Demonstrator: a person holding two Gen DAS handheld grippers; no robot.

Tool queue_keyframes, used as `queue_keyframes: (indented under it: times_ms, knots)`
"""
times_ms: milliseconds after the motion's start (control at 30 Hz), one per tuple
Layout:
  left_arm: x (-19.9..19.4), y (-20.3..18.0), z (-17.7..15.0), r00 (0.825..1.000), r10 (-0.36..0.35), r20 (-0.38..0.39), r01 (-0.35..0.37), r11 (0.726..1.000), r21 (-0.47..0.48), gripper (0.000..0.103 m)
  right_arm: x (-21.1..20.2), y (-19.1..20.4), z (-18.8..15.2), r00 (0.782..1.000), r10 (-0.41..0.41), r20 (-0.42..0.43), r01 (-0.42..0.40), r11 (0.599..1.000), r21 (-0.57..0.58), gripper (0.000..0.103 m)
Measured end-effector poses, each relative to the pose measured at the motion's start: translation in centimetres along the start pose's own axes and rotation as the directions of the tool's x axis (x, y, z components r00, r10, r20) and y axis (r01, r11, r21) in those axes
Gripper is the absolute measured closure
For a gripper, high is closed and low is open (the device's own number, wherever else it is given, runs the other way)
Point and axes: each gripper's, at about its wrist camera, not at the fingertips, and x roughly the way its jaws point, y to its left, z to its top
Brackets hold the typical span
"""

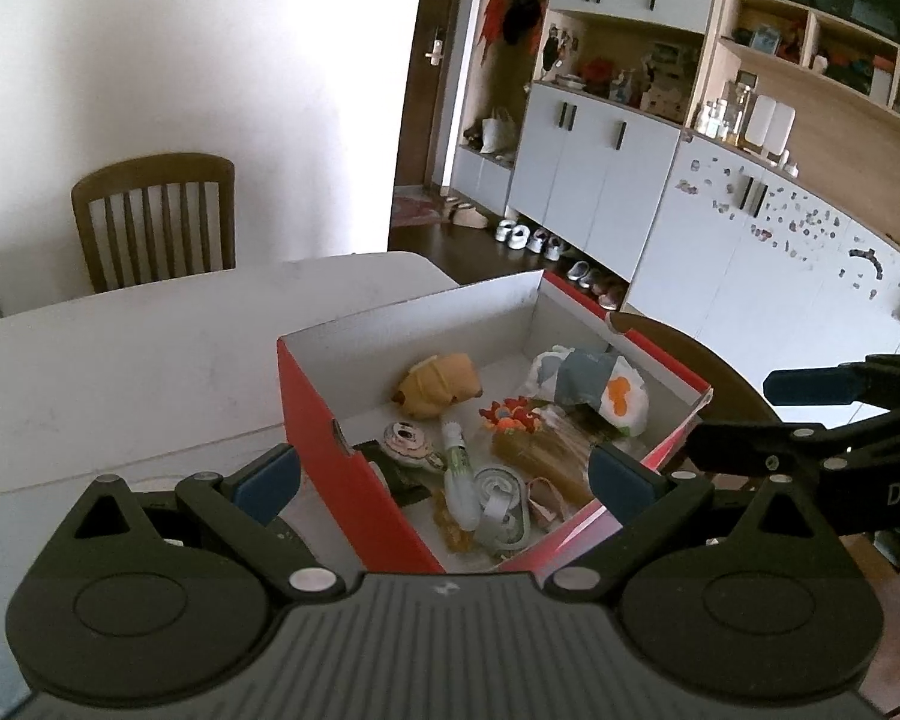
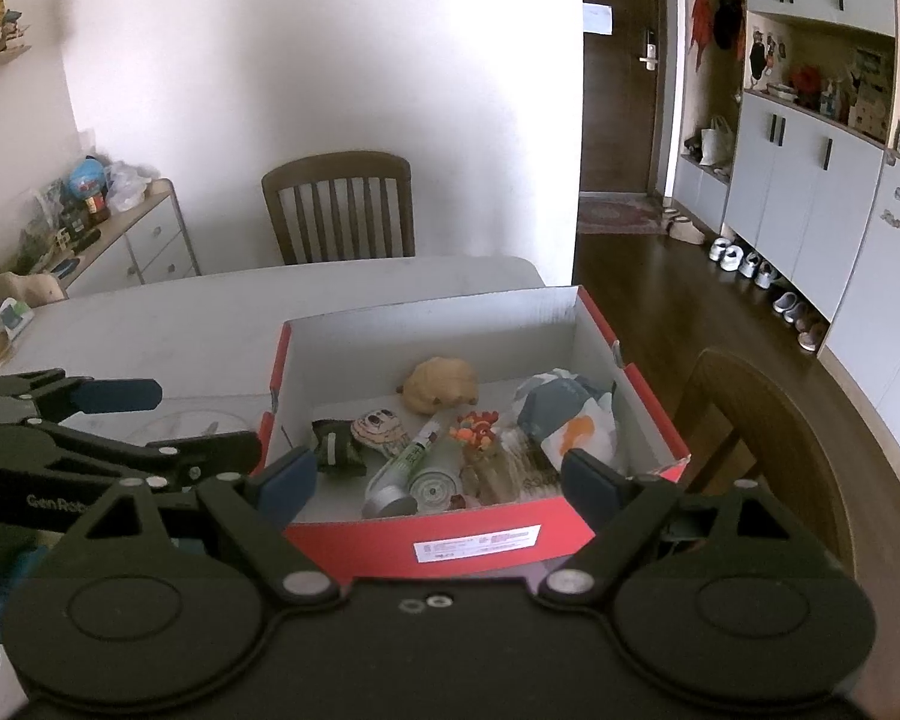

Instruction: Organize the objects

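1. A white counter (image 2: 210, 324) is carrying everything, with a wooden slat-back chair (image 2: 339, 210) standing at its far edge against the wall.
2. A red shoebox (image 2: 498, 540) with a white interior is sitting open on the counter's right part, its labelled side facing the right wrist camera.
3. The left claw (image 1: 444, 477) is hanging wide and holding nothing, one blue pad outside the box's left wall and the other over the near right corner.
4. The right claw (image 2: 438, 483) is likewise spreading wide and empty above the box's near wall, the left claw showing just beside it on the left.
5. A crumpled white bag with an orange print (image 2: 576, 420) is lying against the box's right wall.
6. A tan plush toy (image 2: 441, 384) is resting near the far wall of the box.
7. A pale sponge-like block (image 1: 540, 450) is lying mid-box with a small orange-red ornament (image 2: 477, 426) touching its far edge.
8. A white and green tube (image 2: 417, 456) is lying beside a grey tape roll (image 1: 501, 507), which in the right view is hard to tell apart.
9. A round cartoon-face charm (image 2: 381, 426) is sitting just beside a dark green packet (image 2: 336, 450) at the box's left end.
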Motion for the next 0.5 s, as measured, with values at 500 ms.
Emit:
queue_keyframes:
  times_ms: [500]
  knots:
    - [-0.4,0.38,-0.07,1.0,-0.014,0.008,0.014,0.999,-0.034,0.0,0.03,0.31,-0.16,1.0,-0.003,-0.005,0.003,1.0,-0.009,0.014]
